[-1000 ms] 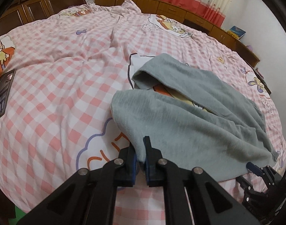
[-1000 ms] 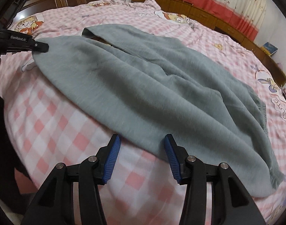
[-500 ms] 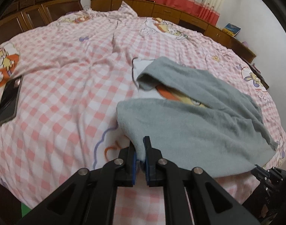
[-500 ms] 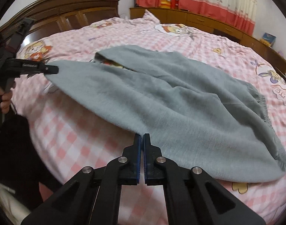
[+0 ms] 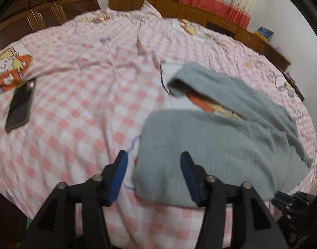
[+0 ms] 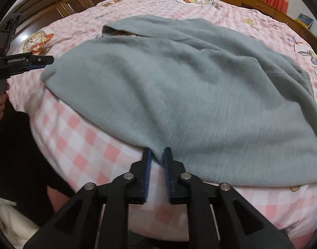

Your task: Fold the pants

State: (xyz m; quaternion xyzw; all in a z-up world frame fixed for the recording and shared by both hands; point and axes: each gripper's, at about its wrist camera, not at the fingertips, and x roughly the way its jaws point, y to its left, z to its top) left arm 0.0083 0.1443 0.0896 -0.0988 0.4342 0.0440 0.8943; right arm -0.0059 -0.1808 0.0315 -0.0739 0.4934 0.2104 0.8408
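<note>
- The left tool [image 5: 154, 174] is opening: its blue pads stand wide apart, with the near corner of the grey pants [image 5: 210, 149] lying between them but not pressed.
- The right tool [image 6: 157, 159] is opening too; its pads are close together at the pants' near edge, and a small fold of cloth dips into the gap. Whether they still pinch it I cannot tell; it looks let go.
- The pants lie spread across the near side of the bed [image 5: 79, 95], on its pink checked cover, with the two legs roughly side by side and a strip of cover showing between them at the far end.
- A dark phone [image 5: 20, 108] rests on the cover well off to the side.
- Judged from this, the pants are laid out only; the lengthwise fold and the crosswise folds are left to do.
</note>
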